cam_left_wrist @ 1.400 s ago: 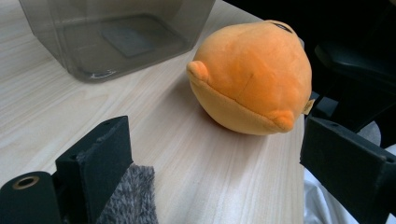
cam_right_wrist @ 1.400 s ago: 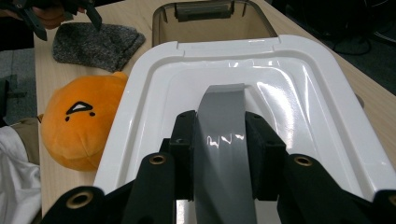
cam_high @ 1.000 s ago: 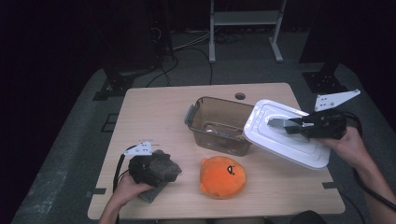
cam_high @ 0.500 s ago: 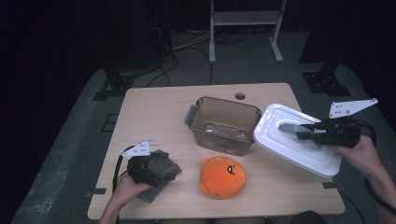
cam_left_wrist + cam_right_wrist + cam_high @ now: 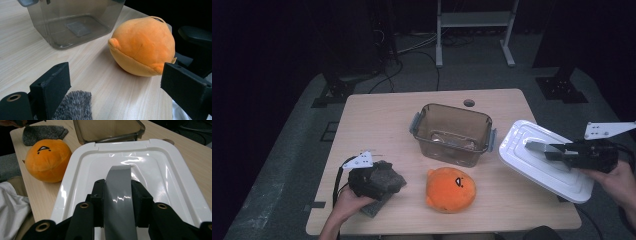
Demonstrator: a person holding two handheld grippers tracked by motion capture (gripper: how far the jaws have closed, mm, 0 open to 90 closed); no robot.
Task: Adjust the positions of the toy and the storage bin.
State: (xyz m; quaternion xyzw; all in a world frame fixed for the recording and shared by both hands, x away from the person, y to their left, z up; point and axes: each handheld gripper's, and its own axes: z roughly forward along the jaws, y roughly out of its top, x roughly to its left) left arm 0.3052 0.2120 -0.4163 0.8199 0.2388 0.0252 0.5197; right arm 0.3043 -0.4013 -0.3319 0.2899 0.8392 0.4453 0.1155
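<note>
At the table's right edge, right gripper clamped on the grey handle of a white lid, lid tilted beside the clear brown container, orange plush in front, left gripper jaws apart, resting on grey cloth.

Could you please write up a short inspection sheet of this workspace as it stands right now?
Surface: light wooden table, small round hole near the far edge.
Job's things: white lid gripped by its grey handle, tilted over the table's right side; open brownish bin at centre.
Clutter: orange plush in front of the bin; grey cloth under the left hand.
Grippers: right tongs shut on the lid's handle; left tongs open, pointing at the plush.
Cables: black cable loops from the left tongs; more on the floor behind.
Surroundings: dark room, grey floor, white frame legs beyond the table.
</note>
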